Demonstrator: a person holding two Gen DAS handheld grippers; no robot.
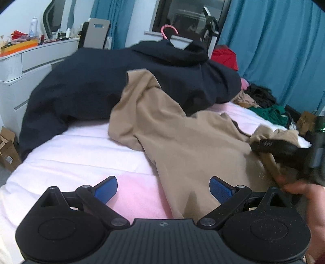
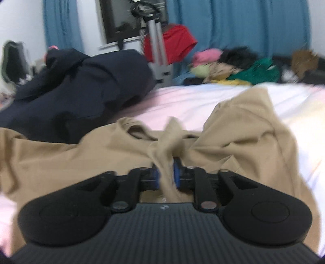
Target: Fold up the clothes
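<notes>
Right wrist view: the right hand-held gripper [image 2: 166,172] has a bunched ridge of the tan garment [image 2: 233,138] between nearly closed pads; how firmly, blur hides. The left hand-held gripper [image 1: 163,187] hovers wide open and empty, the garment's edge beneath it. It lies crumpled on the bed [image 1: 81,154], so folding has barely begun.

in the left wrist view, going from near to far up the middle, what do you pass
Left claw → pink bedsheet → tan garment → dark navy hooded garment → pink hanger → dark window.
</notes>
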